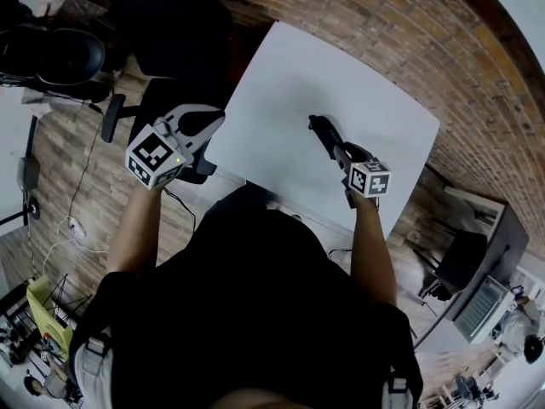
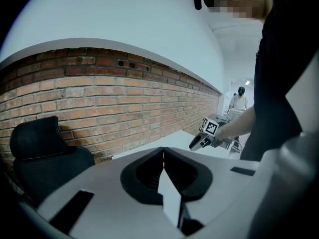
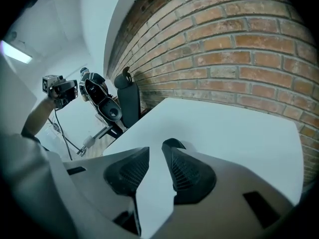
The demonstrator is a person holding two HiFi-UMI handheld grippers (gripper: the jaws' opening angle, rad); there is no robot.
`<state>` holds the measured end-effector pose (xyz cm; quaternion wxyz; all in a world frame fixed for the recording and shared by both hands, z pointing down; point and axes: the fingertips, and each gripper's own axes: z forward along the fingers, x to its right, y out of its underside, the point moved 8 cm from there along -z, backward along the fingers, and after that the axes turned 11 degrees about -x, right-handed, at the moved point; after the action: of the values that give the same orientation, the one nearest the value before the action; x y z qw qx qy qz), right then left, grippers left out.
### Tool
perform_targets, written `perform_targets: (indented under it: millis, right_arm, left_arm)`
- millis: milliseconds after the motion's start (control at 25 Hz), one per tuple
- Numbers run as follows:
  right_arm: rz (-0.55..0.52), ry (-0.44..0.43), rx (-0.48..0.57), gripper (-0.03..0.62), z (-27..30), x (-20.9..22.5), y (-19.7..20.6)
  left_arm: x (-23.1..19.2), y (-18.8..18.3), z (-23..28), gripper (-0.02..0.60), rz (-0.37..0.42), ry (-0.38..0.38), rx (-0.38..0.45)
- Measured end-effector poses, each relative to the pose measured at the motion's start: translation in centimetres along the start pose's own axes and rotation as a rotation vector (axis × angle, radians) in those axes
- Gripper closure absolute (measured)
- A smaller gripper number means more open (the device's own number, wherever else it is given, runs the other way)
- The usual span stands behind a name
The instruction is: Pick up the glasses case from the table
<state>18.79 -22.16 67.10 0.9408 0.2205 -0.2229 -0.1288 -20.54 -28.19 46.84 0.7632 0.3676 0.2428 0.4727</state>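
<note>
No glasses case shows in any view; the white table (image 1: 289,75) looks bare where I can see it. My right gripper (image 1: 315,123) hangs over the table's near middle, pointing down at it. In the right gripper view its dark ribbed jaws (image 3: 155,151) stand apart with only white tabletop (image 3: 234,133) in the gap. My left gripper (image 1: 213,118) is off the table's left edge, above a chair. In the left gripper view its jaws (image 2: 163,151) meet along a thin line with nothing between them, and the right gripper (image 2: 199,142) shows beyond.
A brick wall (image 1: 409,41) runs behind the table. Black office chairs (image 1: 170,24) stand at the table's left and far side. A wooden floor with cables (image 1: 77,194) lies to the left. A desk with a keyboard (image 1: 484,307) sits at lower right.
</note>
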Motion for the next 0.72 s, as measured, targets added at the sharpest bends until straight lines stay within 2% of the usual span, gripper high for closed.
perform_targets:
  millis: [720]
  right_arm:
    - [-0.062, 0.018, -0.138, 0.346, 3.5, 0.9, 0.3]
  left_arm:
    - [-1.0, 0.9, 0.1, 0.569, -0.024, -0.011, -0.026]
